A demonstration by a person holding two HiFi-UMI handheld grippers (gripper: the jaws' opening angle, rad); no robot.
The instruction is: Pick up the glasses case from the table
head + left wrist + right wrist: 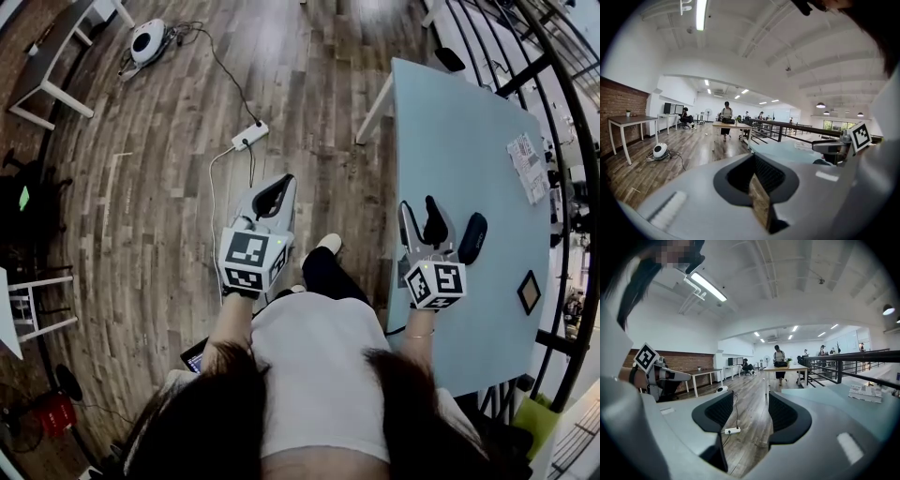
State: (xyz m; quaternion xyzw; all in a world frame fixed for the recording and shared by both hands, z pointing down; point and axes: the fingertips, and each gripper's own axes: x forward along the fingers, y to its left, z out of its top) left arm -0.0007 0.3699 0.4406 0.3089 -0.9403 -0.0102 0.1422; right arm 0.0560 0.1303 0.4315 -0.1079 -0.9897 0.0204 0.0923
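Observation:
The glasses case [472,237], a dark oval pouch, lies on the light blue table [459,131] near its right side. My right gripper [420,223] hovers over the table's left edge, just left of the case and apart from it. It is open; between its fingers [719,411] only the wooden floor shows. The case is out of sight in the right gripper view. My left gripper [273,199] hangs over the floor left of the table, shut with nothing in it; its black pads [759,180] meet.
A printed paper [528,167] and a small black square [529,292] lie on the table's right part. On the wooden floor are a white power strip [249,136] with cables and a round white device [147,40]. A black railing [562,187] runs beyond the table.

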